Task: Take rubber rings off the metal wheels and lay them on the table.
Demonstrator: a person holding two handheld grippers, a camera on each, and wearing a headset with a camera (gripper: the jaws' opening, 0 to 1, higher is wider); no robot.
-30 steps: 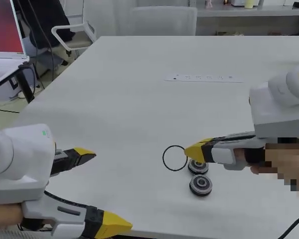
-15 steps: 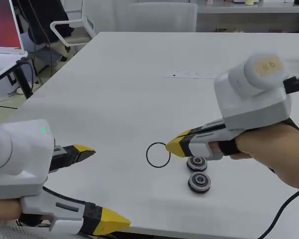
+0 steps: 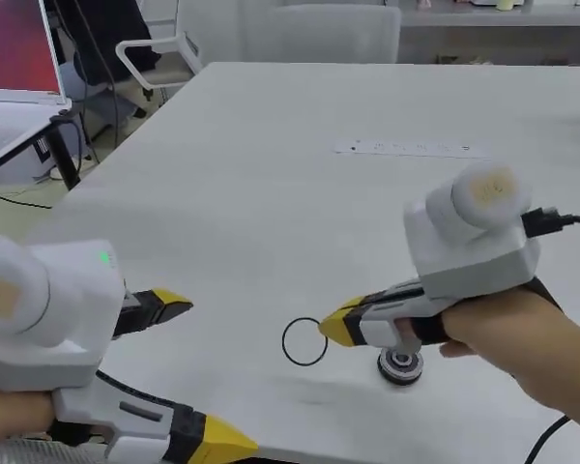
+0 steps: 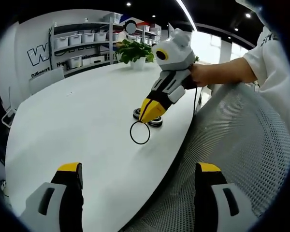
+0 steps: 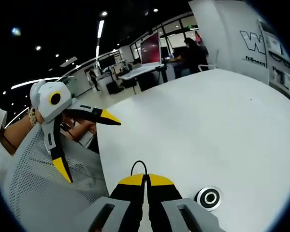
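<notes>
In the head view, my right gripper [image 3: 329,329] is low over the white desk [image 3: 271,193]. Its yellow fingers are pressed tight together on the edge of the thin black rubber ring [image 3: 284,343]. The rest of the ring seems to lie flat on the desk, out in front of the tips. A round metal wheel [image 3: 400,364] sits on the desk just beside the gripper, partly under it. My left gripper [image 3: 220,377] is near the front edge of the desk, well apart from the ring. Its fingers are spread wide and hold nothing. In the left gripper view, my left gripper [image 4: 138,166] shows its two open fingers at the bottom. Far ahead, the right gripper [image 4: 147,117] points down at the desk [image 4: 77,116] with the ring [image 4: 131,134] at its tip. Two wheels sit just behind that tip, one wheel [image 4: 155,122] close to it and another wheel [image 4: 139,114] beside that one. A green plant [image 4: 135,50] stands at the far end of the desk. In the right gripper view, my right gripper [image 5: 146,176] has its fingers closed, and a little loop of the ring [image 5: 138,162] pokes out from between them. One wheel [image 5: 209,197] lies on the desk [image 5: 193,121] near the fingers. The left gripper [image 5: 89,147] is off at the desk's edge, fingers wide apart.
</notes>
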